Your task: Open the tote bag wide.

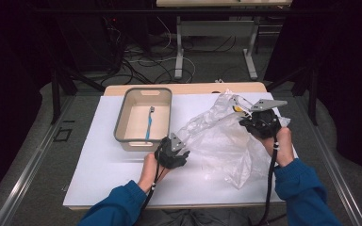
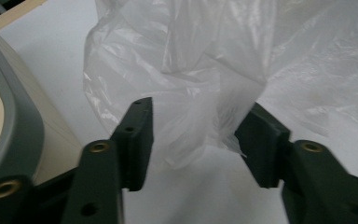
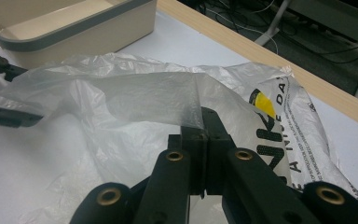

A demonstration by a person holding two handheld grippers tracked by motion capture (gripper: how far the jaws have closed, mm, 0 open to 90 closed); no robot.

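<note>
At frame centre the left gripper (image 2: 193, 135) gapes around the plastic bag (image 1: 217, 136); the right gripper (image 3: 204, 122) pinches its edge.

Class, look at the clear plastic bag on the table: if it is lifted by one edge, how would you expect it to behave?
The plastic bag looks thin and crumpled, so it would probably sag and fold, not hold its shape. Where the right tongs pinch an edge, the film drapes away loosely, suggesting it is very light. Its glossy surface may slip from the open left tongs.

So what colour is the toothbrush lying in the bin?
Blue handle, with a grey-looking head: the toothbrush shows best in the high view, inside the bin.
</note>
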